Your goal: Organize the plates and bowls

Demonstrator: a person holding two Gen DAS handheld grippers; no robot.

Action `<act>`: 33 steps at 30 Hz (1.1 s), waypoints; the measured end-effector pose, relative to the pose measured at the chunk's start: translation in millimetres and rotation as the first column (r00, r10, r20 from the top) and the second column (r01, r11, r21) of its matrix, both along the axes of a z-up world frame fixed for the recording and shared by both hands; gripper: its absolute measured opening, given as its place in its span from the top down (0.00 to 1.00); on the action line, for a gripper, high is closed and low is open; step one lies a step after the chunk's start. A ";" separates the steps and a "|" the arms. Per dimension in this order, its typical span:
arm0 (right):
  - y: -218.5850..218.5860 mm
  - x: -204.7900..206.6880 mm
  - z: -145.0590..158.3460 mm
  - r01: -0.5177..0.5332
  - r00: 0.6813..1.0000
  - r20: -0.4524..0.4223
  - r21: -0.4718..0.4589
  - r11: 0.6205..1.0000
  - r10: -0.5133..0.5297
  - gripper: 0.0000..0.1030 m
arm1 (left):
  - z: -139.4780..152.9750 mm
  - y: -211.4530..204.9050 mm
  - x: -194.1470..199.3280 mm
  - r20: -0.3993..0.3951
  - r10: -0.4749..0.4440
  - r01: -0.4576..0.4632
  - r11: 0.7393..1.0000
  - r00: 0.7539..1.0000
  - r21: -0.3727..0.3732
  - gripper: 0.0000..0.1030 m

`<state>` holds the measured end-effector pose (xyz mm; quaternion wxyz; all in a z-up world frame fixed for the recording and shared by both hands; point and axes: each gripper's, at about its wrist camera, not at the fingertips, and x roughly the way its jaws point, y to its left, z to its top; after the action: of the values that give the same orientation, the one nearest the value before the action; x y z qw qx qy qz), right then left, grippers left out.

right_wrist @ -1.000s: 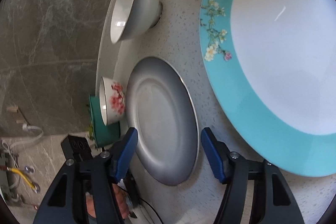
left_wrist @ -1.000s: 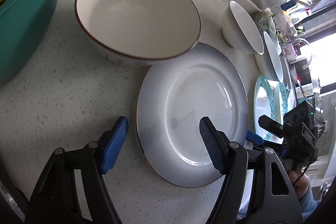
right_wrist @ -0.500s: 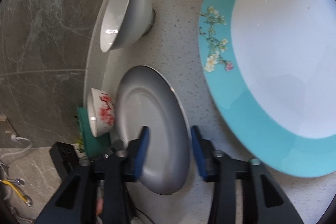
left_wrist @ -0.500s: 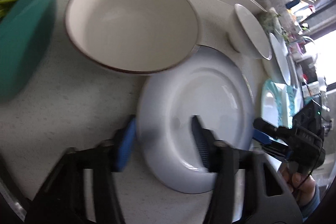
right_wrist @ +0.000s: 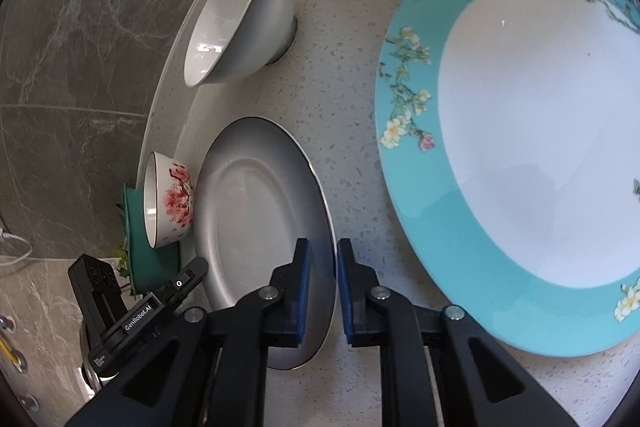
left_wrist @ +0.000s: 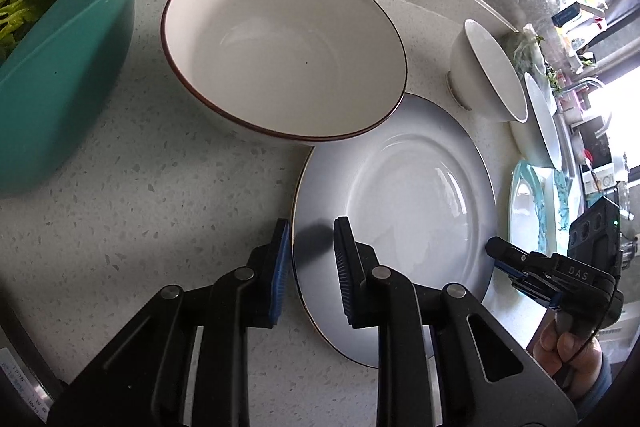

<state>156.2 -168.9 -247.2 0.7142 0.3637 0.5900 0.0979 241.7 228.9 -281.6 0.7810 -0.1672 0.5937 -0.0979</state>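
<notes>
A large white-grey plate [left_wrist: 416, 211] lies on the speckled counter, its far edge under a big white bowl with a brown rim [left_wrist: 280, 59]. My left gripper [left_wrist: 312, 255] points down at the plate's left rim. Its jaws are closing, with the rim between the pads and a gap still showing. My right gripper [right_wrist: 323, 267] straddles the near rim of a small grey plate [right_wrist: 256, 211]. Its jaws are closing too, one pad over the plate and one outside it. A hand holds the right gripper [left_wrist: 504, 255] in the left wrist view.
A teal basin of greens [left_wrist: 60, 47] stands at the left. A small white bowl [right_wrist: 240, 19] and a red-flowered bowl [right_wrist: 172, 203] sit by the counter's curved back edge. A teal floral plate [right_wrist: 540, 131] lies between the two grey plates.
Both grippers' jaws have narrowed from wide apart to close about a plate rim, the left on the large plate and the right on the small grey one. Neither plate has moved.
</notes>
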 end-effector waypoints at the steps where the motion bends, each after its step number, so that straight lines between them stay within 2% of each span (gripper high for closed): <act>1: 0.5 0.2 0.1 -0.005 1.000 0.001 -0.002 1.000 0.005 0.85 | -0.2 0.7 -0.7 0.000 -0.001 0.001 1.000 1.000 0.000 0.81; 33: 14.2 -12.8 14.2 -0.106 0.993 0.042 -0.083 0.991 0.110 0.84 | 8.1 -14.5 -25.1 0.020 -0.054 0.053 0.998 0.998 0.020 0.82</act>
<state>143.5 -154.7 -233.0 0.7355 0.2997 0.5954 0.1211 216.6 214.4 -273.4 0.7856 -0.1427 0.5910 -0.1147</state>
